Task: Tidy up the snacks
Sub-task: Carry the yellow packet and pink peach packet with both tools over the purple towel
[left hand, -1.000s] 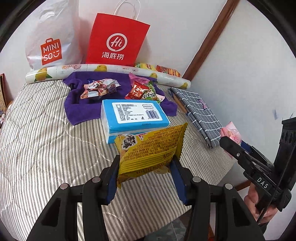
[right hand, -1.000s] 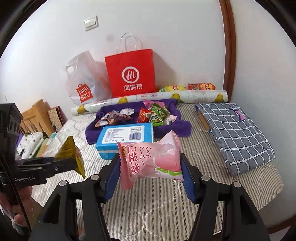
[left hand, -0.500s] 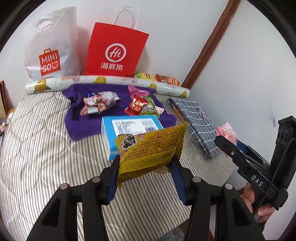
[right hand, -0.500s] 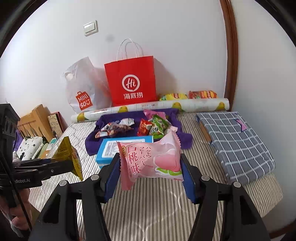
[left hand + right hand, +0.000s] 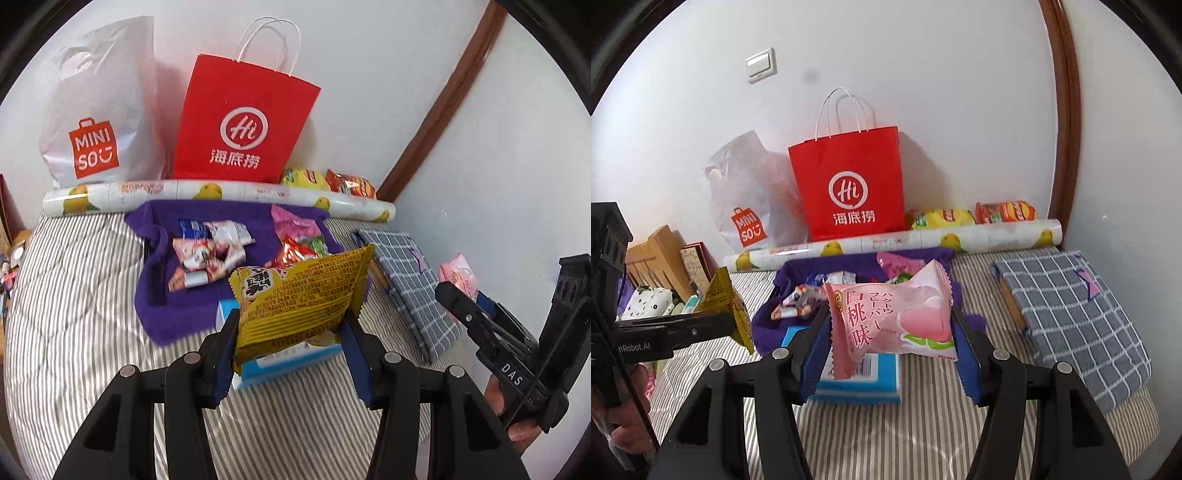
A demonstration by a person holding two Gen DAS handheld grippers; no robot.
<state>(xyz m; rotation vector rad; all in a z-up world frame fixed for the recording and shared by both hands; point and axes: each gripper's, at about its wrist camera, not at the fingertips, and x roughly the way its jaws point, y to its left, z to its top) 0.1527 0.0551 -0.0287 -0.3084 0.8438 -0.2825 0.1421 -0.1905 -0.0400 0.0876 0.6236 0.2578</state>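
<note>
Snacks are split between the two tools and the purple towel. The left gripper is clamped on a yellow snack packet, its blue pads pressing the packet's lower sides, at lower centre of the left wrist view. The right gripper is likewise closed around a pink peach-flavour packet, held at lower centre of the right wrist view. Both packets hang in the air above the striped bedspread and in front of a blue box.

Farther back, at mid-frame, loose sweets lie in two heaps on the towel: a mixed white-and-red pile to the left, a pink-red-green pile to the right. A red paper bag and a white Miniso bag stand against the wall at upper centre, behind a fruit-printed roll.

The step in hand seems to be the carry: both packets are picked up but not yet placed. The next move likely calls for bringing each over its destination, perhaps a towel pile or a bag, and opening the fingers once it rests there. Which destination is meant cannot be told.
</note>
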